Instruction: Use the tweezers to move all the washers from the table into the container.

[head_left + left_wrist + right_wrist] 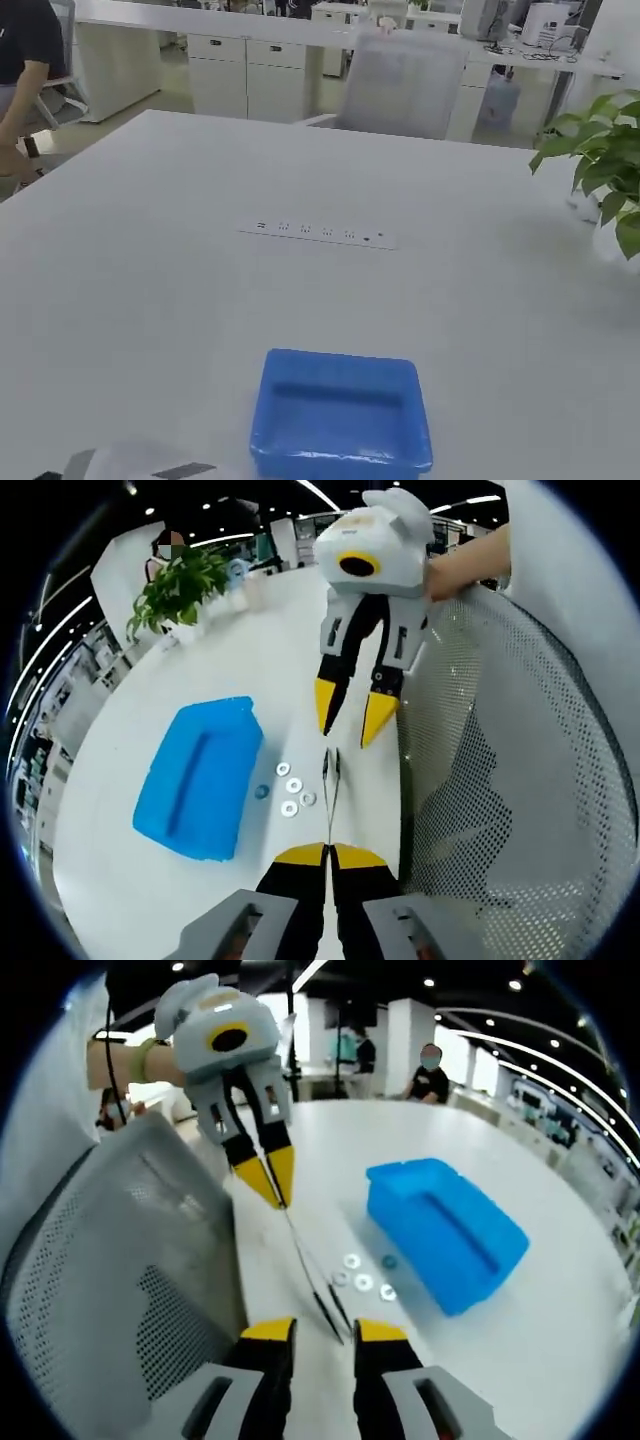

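**Left gripper (328,856) clamped on the tweezers (328,790), right gripper (325,1332) open**

Head view: I am looking down on a white table (150,250). The blue container (340,410) sits near the bottom edge with its hollow facing up. A power strip (318,232) is set into the tabletop further off. A leafy plant (600,150) stands at the right edge, and an office chair (400,85) is on the far side. A grey-and-white shape in the bottom-left corner is too cut off for me to name.

Left gripper view: my left gripper's yellow-tipped jaws are pressed together on the joined end of the tweezers. The tweezers run along the table away from me, prongs slightly apart. The washers (295,784) lie in a loose cluster on the table between the tweezers and the container. I count four silver ones, with a small bluish ring beside them. The right gripper faces me from the top with its jaws spread, its tips just beyond the prongs. A mesh chair back (500,780) fills the right side.

Right gripper view: my right gripper's jaws stand apart, and the prong tips lie on the table just ahead of the gap. The left gripper comes in from the upper left, closed around the tweezers' other end. The washers lie just right of the tweezers, with the container beyond them.
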Motion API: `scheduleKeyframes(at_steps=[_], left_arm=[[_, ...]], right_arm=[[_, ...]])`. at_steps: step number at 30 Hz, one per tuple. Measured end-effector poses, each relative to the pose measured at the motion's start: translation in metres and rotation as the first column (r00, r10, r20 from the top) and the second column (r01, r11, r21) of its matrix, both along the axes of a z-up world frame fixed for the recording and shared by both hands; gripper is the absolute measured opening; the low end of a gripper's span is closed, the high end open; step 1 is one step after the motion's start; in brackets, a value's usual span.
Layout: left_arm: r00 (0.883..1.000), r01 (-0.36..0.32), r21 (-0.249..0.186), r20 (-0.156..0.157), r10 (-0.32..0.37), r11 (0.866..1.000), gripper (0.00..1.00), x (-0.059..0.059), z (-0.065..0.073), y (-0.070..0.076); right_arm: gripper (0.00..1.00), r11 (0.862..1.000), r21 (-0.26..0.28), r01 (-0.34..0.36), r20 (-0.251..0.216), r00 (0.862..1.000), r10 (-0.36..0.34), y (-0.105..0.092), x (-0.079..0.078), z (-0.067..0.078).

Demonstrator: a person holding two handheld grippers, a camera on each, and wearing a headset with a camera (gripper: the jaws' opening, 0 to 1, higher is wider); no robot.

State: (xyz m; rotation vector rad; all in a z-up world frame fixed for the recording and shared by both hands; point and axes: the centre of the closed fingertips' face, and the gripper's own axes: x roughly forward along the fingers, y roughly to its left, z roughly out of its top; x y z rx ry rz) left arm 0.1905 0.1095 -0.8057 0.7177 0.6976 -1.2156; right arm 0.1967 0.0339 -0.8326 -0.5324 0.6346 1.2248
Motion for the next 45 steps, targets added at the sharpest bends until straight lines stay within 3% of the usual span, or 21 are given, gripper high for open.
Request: scheduleKeyframes(at_steps=[3, 7, 9, 12, 15, 18, 26, 27, 28, 29, 34, 37, 45], left_arm=[[1.0, 0.001, -0.02, 0.013, -0.001, 1.0, 0.0, -0.003, 0.014, -0.004], [0.999, 0.015, -0.038, 0.043, -0.014, 0.999, 0.0, -0.005, 0.031, -0.013], [0.999, 0.019, -0.047, 0.04, -0.017, 0.999, 0.0, -0.008, 0.037, -0.017], [0.998, 0.046, -0.034, 0.053, -0.044, 0.998, 0.0, -0.011, 0.04, -0.019], [0.996, 0.061, -0.025, 0.06, -0.059, 0.998, 0.0, -0.012, 0.042, -0.02], [0.994, 0.087, -0.049, 0.066, -0.084, 0.995, 0.0, -0.014, 0.046, -0.023], [0.995, 0.081, -0.046, 0.062, -0.078, 0.996, 0.0, -0.002, 0.051, -0.022], [0.996, 0.081, -0.05, 0.051, -0.078, 0.995, 0.0, -0.002, 0.052, -0.022], [0.998, 0.062, -0.076, -0.001, -0.062, 0.995, 0.0, -0.004, 0.054, -0.026], [0.998, 0.058, -0.084, -0.006, -0.058, 0.995, 0.0, -0.002, 0.056, -0.027], [0.998, 0.069, -0.075, -0.002, -0.069, 0.995, 0.0, 0.01, 0.057, -0.029], [0.997, 0.065, -0.071, -0.024, -0.067, 0.995, 0.0, 0.016, 0.059, -0.032], [0.995, 0.094, -0.061, -0.014, -0.095, 0.994, 0.0, 0.02, 0.062, -0.037]], right_arm=[[0.28, 0.999, -0.006, -0.039, 0.03, 0.999, 0.039, 0.009, 0.001, -0.001], [0.27, 0.997, -0.008, -0.075, 0.032, 0.997, 0.075, 0.017, 0.001, -0.002], [0.26, 0.995, -0.009, -0.095, 0.032, 0.995, 0.096, 0.023, 0.001, -0.004], [0.23, 0.993, -0.006, -0.116, 0.039, 0.993, 0.116, 0.029, 0.002, -0.005], [0.16, 0.99, 0.005, -0.144, 0.018, 0.989, 0.144, 0.034, -0.001, -0.006], [0.08, 0.988, 0.022, -0.156, 0.0, 0.988, 0.156, 0.036, -0.001, -0.006], [0.07, 0.984, 0.033, -0.178, 0.009, 0.984, 0.177, 0.045, 0.006, -0.005], [0.07, 0.984, 0.039, -0.177, 0.008, 0.984, 0.176, 0.047, 0.007, -0.004], [0.07, 0.984, 0.05, -0.173, 0.005, 0.985, 0.173, 0.049, 0.008, -0.003], [0.08, 0.984, 0.06, -0.167, 0.002, 0.986, 0.168, 0.05, 0.008, -0.002], [0.07, 0.987, 0.091, -0.135, -0.009, 0.991, 0.136, 0.053, 0.011, -0.002], [0.07, 0.988, 0.106, -0.115, -0.015, 0.993, 0.117, 0.052, 0.014, -0.001], [0.08, 0.988, 0.137, -0.077, -0.015, 0.997, 0.08, 0.051, 0.022, 0.003]])
